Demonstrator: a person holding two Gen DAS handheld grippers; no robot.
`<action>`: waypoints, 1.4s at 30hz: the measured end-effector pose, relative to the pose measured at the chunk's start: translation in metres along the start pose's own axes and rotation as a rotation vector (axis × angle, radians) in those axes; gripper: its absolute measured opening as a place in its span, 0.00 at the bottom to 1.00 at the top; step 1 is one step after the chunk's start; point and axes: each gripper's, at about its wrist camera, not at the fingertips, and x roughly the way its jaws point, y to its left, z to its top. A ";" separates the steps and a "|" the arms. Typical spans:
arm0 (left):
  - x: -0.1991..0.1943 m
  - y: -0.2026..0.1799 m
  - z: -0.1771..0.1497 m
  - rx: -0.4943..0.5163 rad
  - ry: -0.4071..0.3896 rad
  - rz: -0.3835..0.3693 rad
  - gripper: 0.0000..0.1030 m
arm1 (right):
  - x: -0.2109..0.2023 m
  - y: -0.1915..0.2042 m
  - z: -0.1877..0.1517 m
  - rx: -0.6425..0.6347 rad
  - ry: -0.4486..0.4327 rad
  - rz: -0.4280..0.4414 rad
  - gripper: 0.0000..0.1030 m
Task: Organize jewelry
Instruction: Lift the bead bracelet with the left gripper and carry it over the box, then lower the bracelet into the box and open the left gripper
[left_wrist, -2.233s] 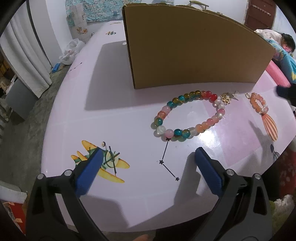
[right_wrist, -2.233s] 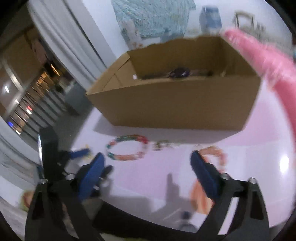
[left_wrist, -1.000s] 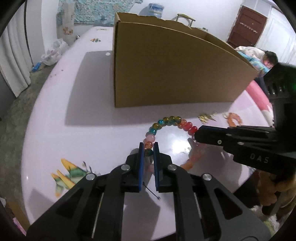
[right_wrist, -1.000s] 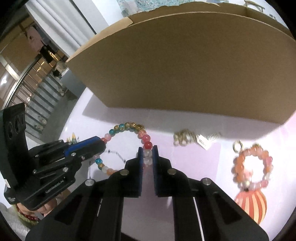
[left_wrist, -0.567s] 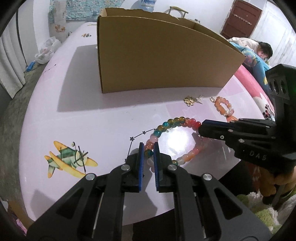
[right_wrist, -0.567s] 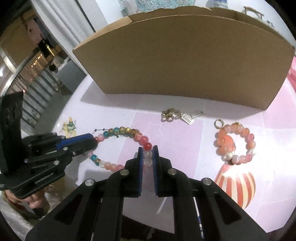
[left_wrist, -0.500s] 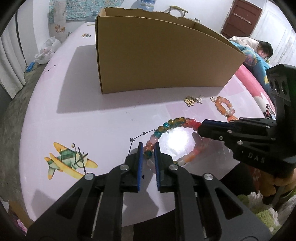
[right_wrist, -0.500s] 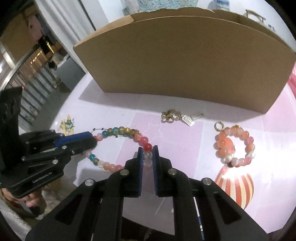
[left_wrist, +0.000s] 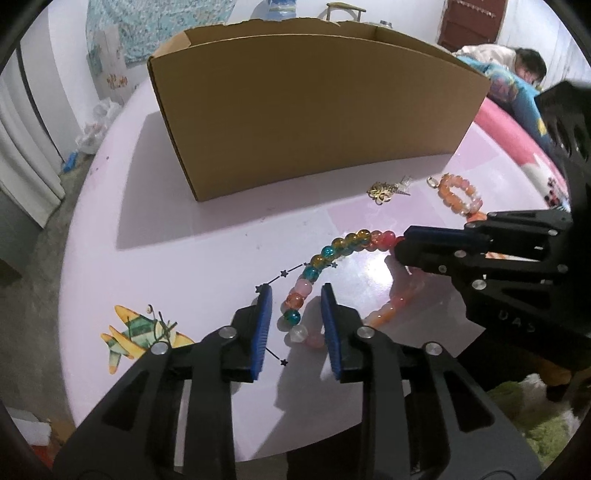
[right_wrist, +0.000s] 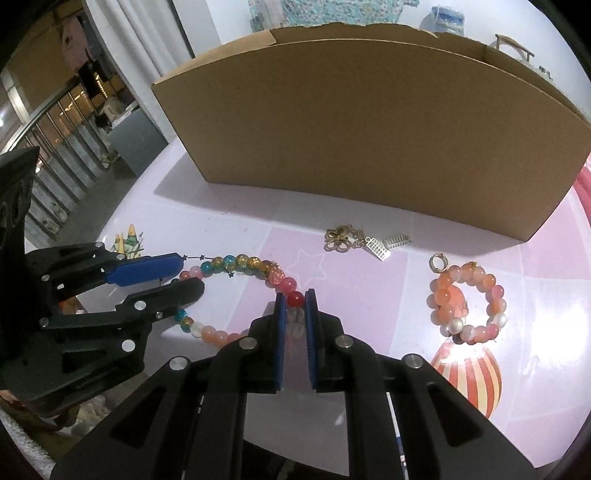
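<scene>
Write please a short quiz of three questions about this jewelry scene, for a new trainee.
1. True or false: the right gripper is clamped on the multicolored bead bracelet.
2. The left gripper's pads: A) pressing the beads, B) apart, beads between them?
3. What lies between the multicolored bracelet and the orange bead bracelet, nearer the cardboard box?

Key: 1 true; 2 B, its jaws have just been opening; 3 the small gold and silver charms.

bead bracelets (right_wrist: 236, 264): 2; cardboard box (right_wrist: 369, 133): 1; metal charms (right_wrist: 365, 240): 1 cluster; grippers (right_wrist: 294, 301): 2
</scene>
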 end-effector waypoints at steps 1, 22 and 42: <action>0.001 -0.002 0.000 0.005 -0.002 0.013 0.17 | 0.001 0.002 0.000 -0.003 -0.001 -0.002 0.10; -0.047 -0.001 0.007 -0.015 -0.155 -0.027 0.08 | -0.024 -0.001 0.004 0.038 -0.089 0.012 0.10; -0.127 0.030 0.157 0.032 -0.452 -0.042 0.08 | -0.106 -0.022 0.171 -0.108 -0.244 0.128 0.10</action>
